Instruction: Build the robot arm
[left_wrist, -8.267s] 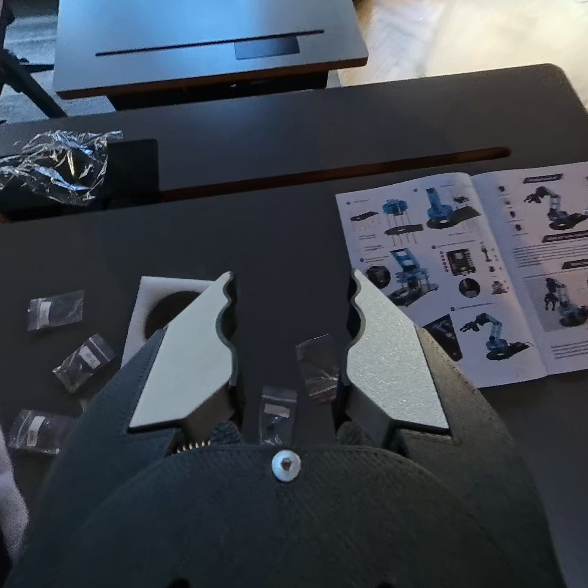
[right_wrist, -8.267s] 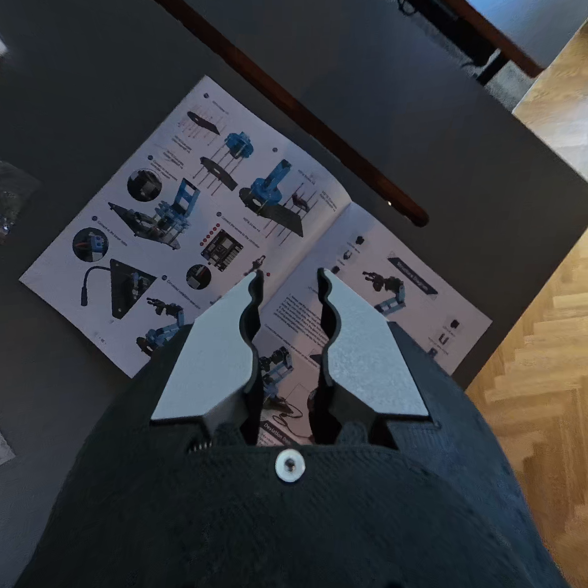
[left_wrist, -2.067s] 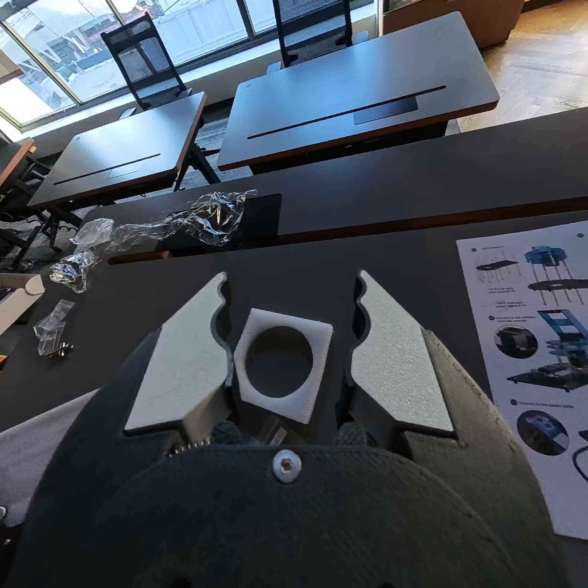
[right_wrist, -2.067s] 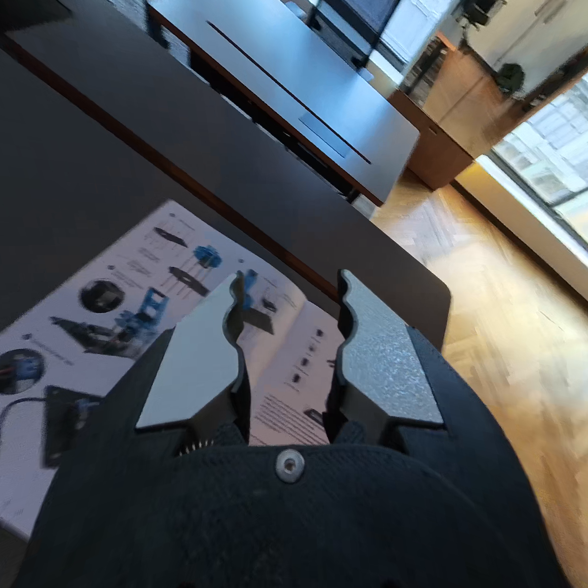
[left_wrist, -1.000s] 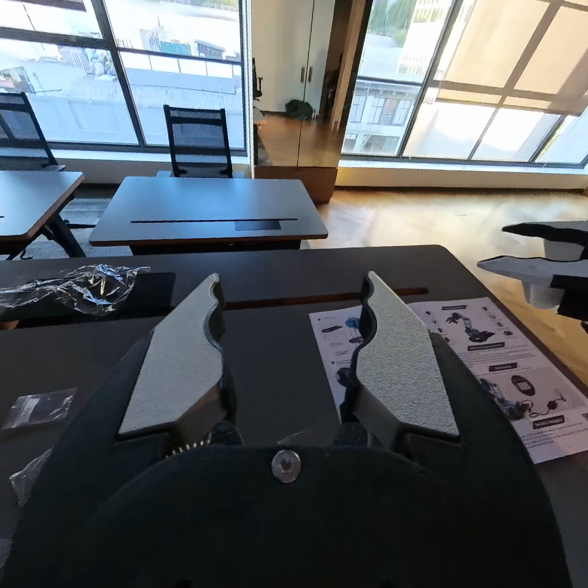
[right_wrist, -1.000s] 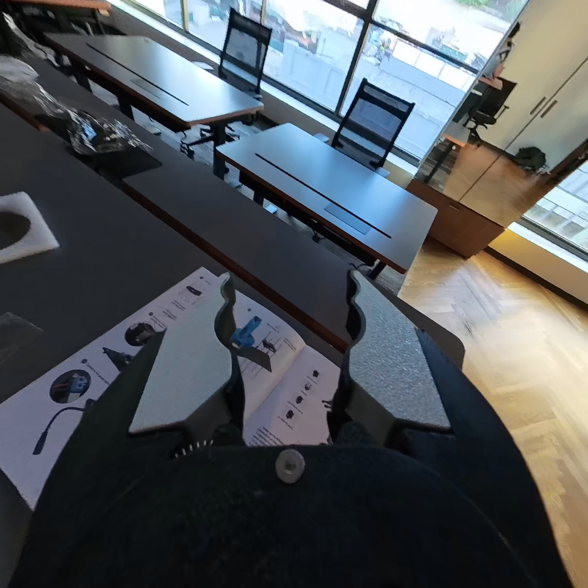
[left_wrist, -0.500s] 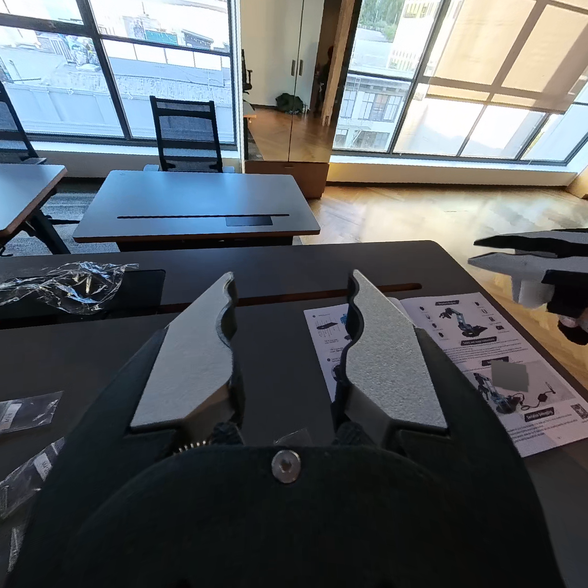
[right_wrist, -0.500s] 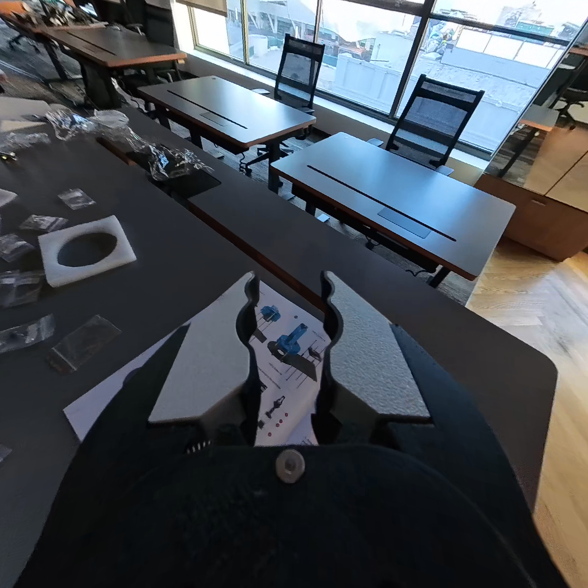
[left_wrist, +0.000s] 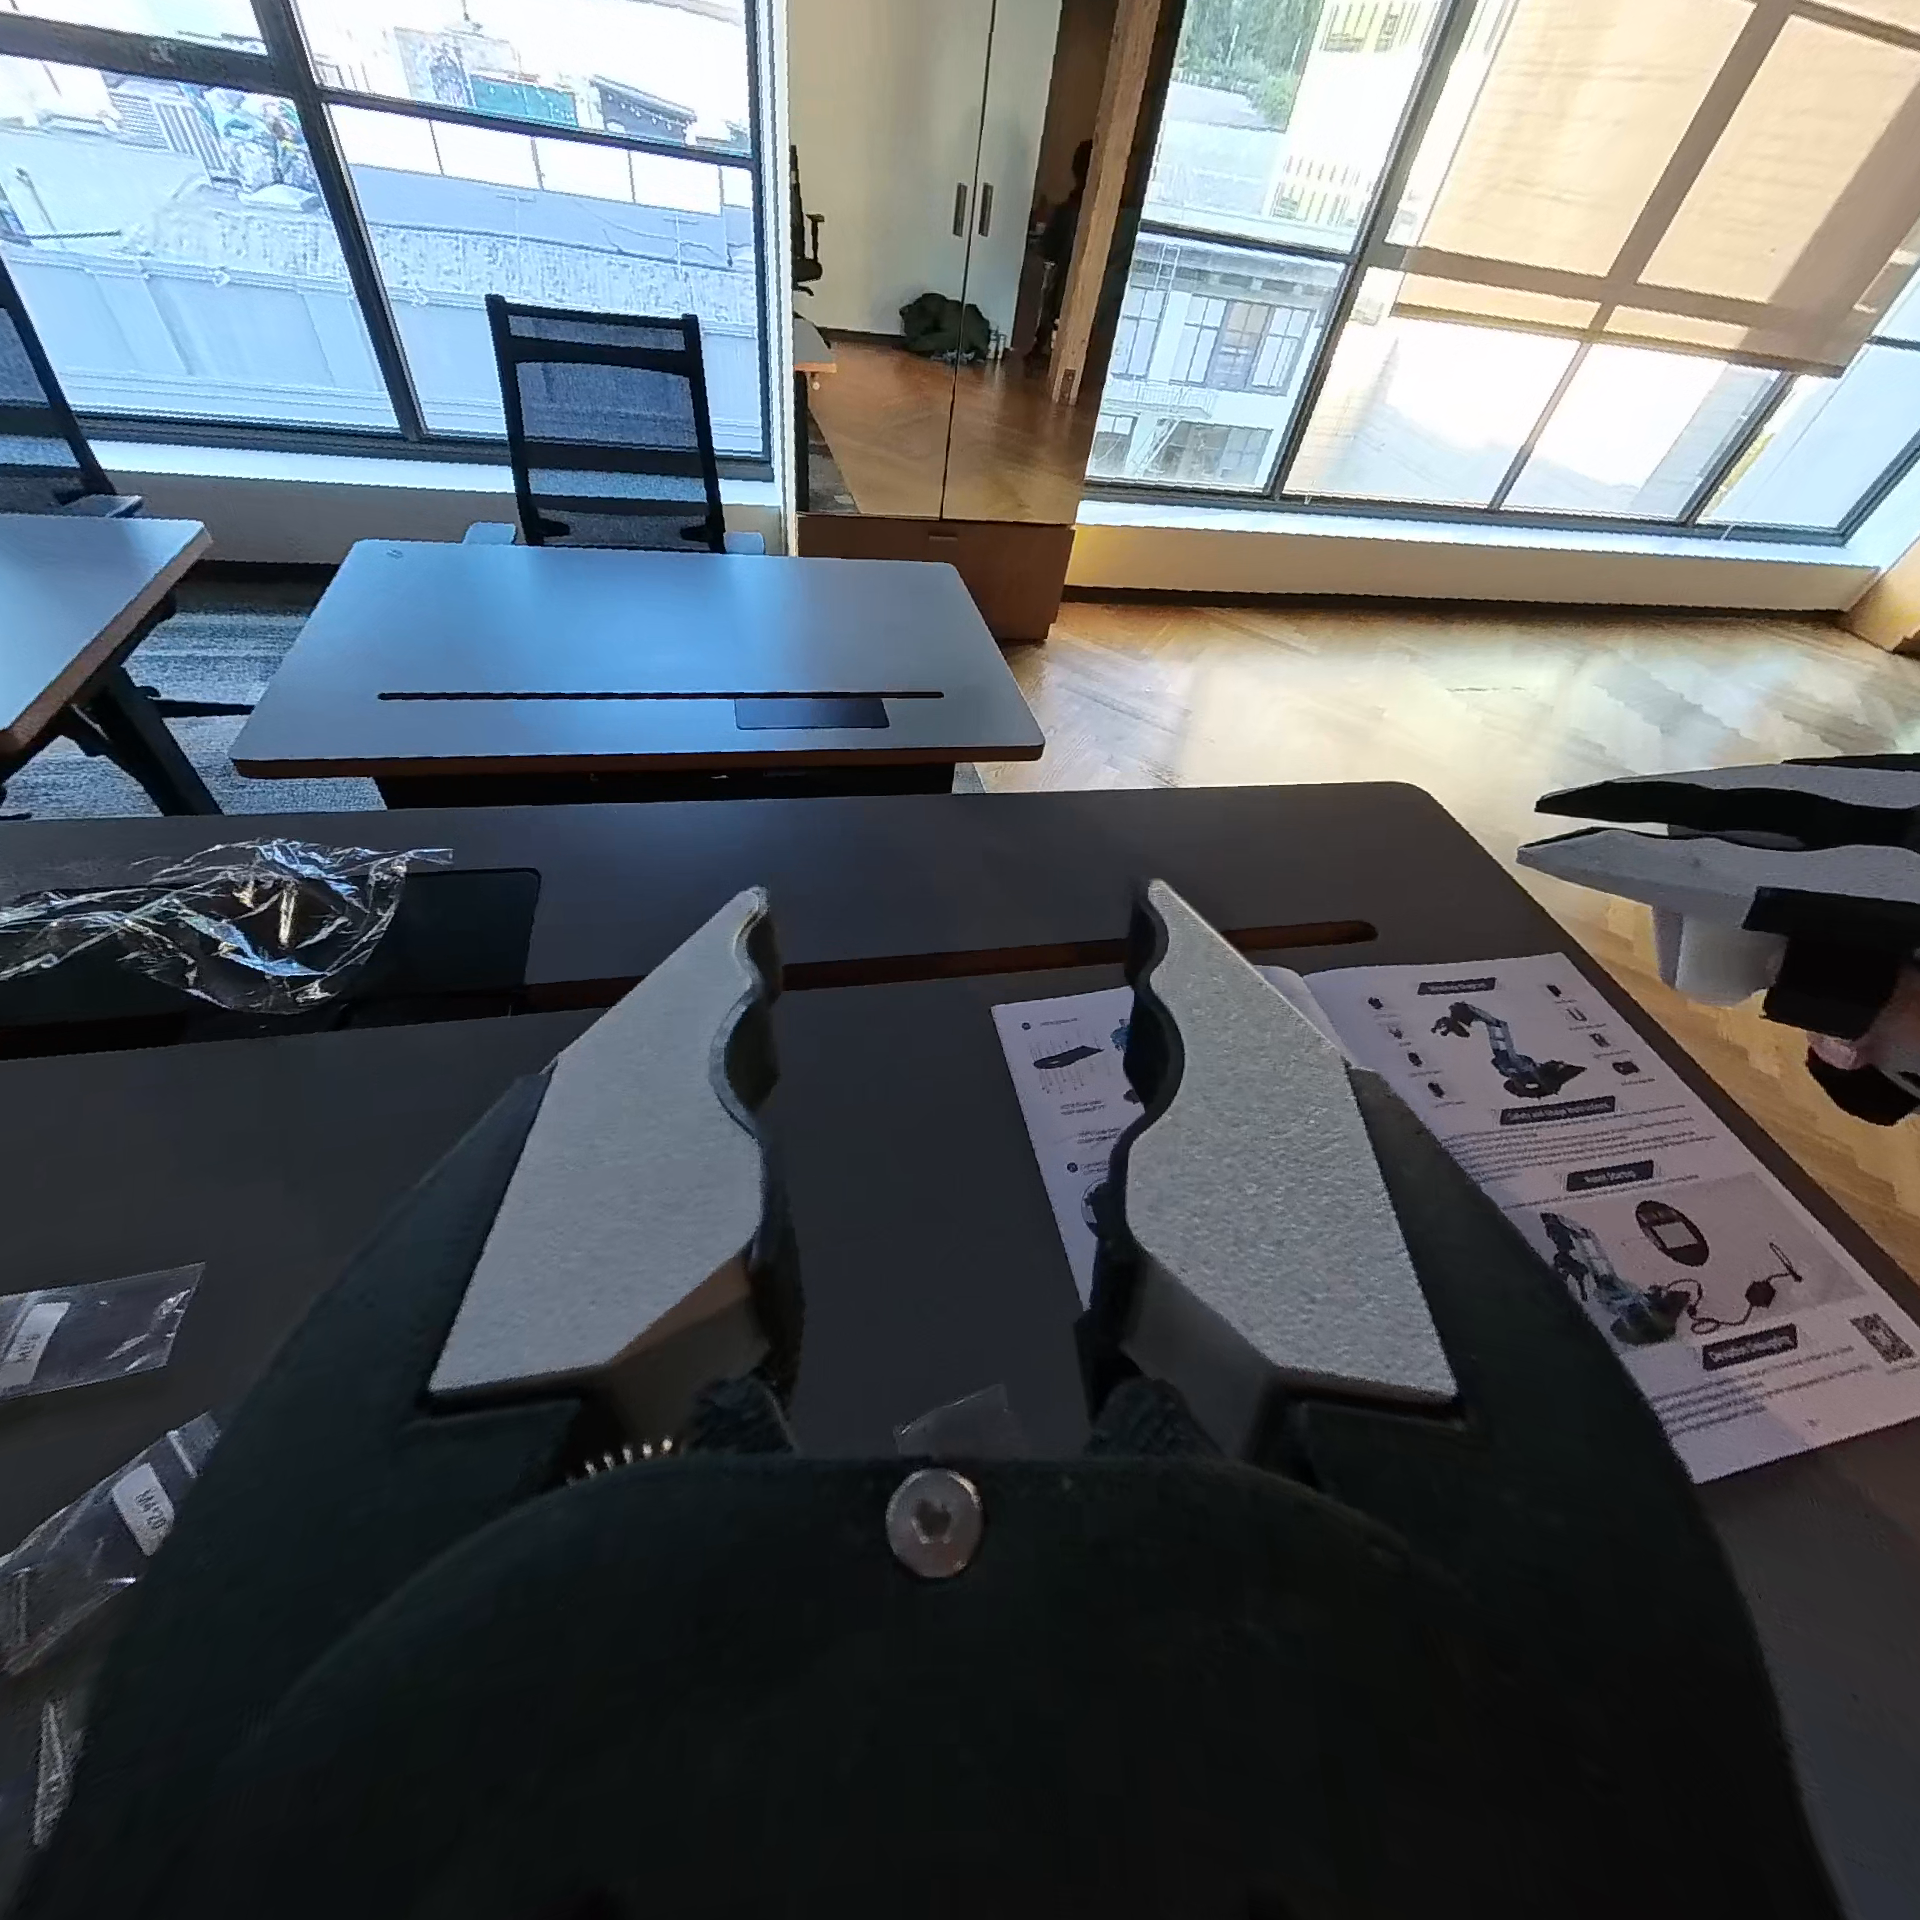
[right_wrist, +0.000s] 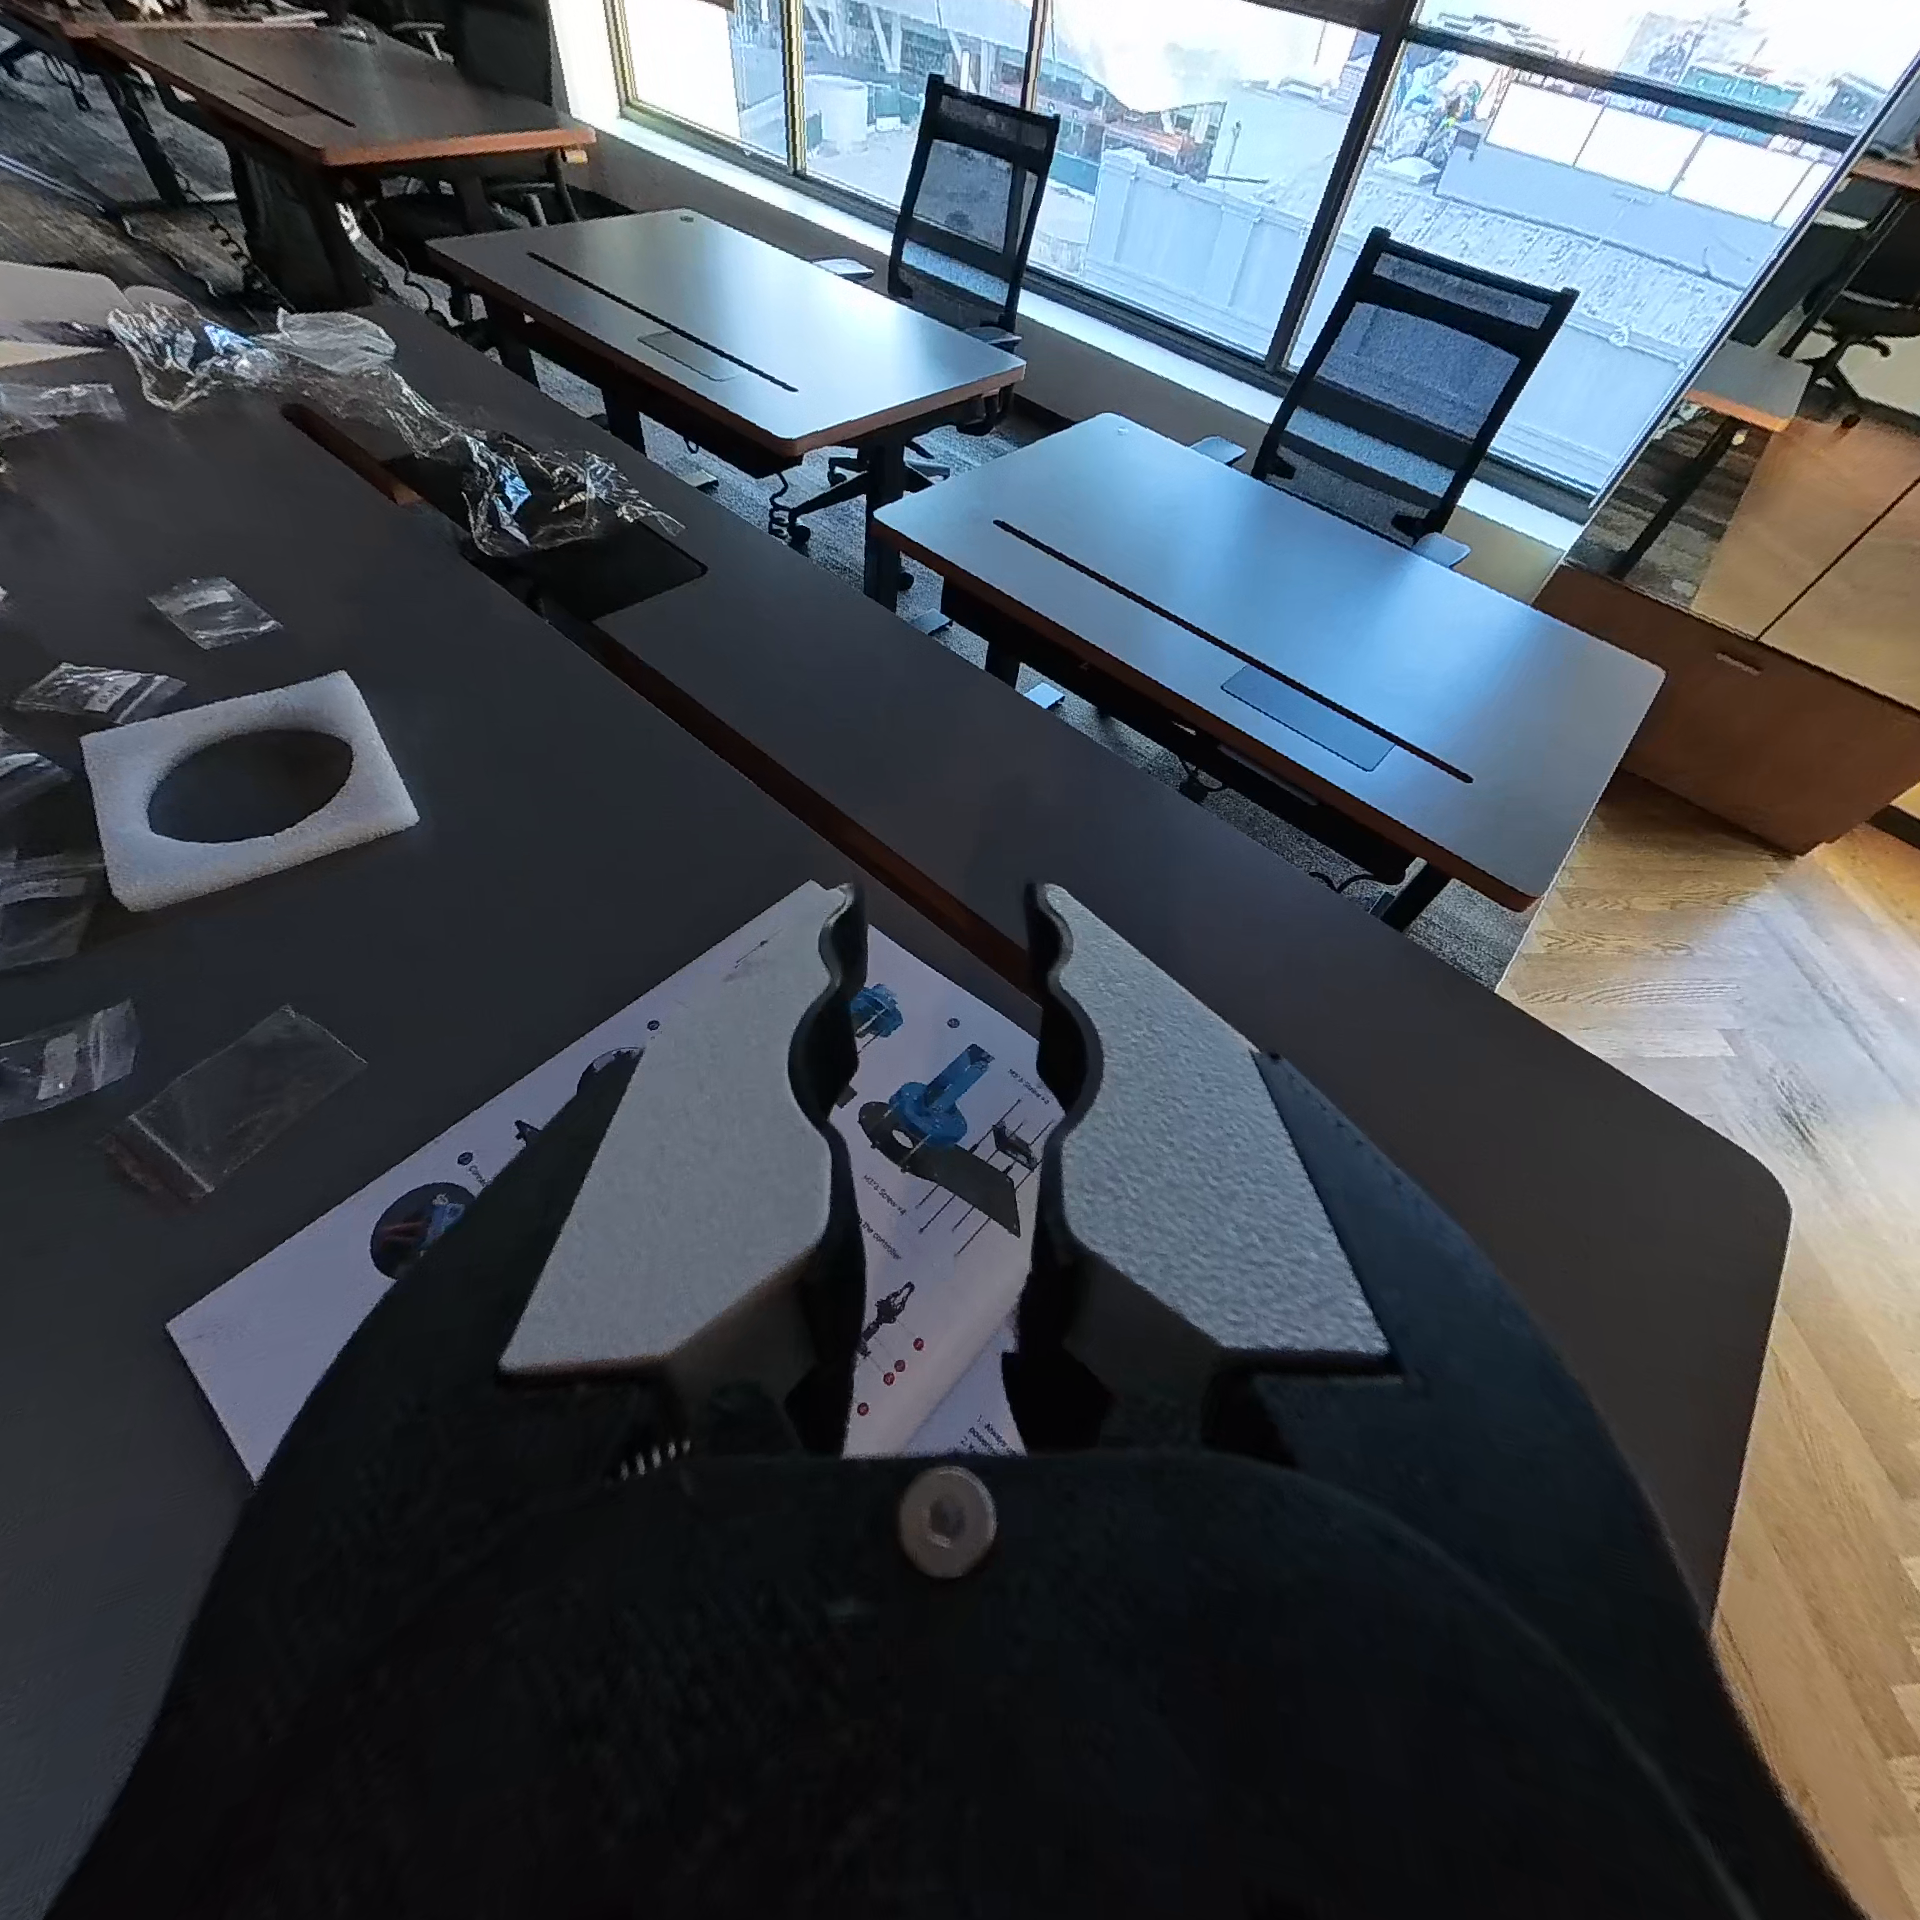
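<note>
The left tongs stand wide apart and hold nothing, raised above the dark table without touching it. Between their roots a corner of a small clear bag shows on the table below. The right tongs are parted by a narrower gap, also empty, and hang over the open instruction booklet, whose blue-printed diagrams show through the gap.

The left wrist view shows the booklet lying flat toward the table's right edge, with the right tongs seen from the side above that edge, their two fingers close together. It also shows crumpled clear wrap at the far left and small parts bags at the near left.

Only the right wrist view shows the white foam square with a round hole, lying well left of the booklet, with flat clear bags scattered between and around them. The same wrap lies beyond it.
</note>
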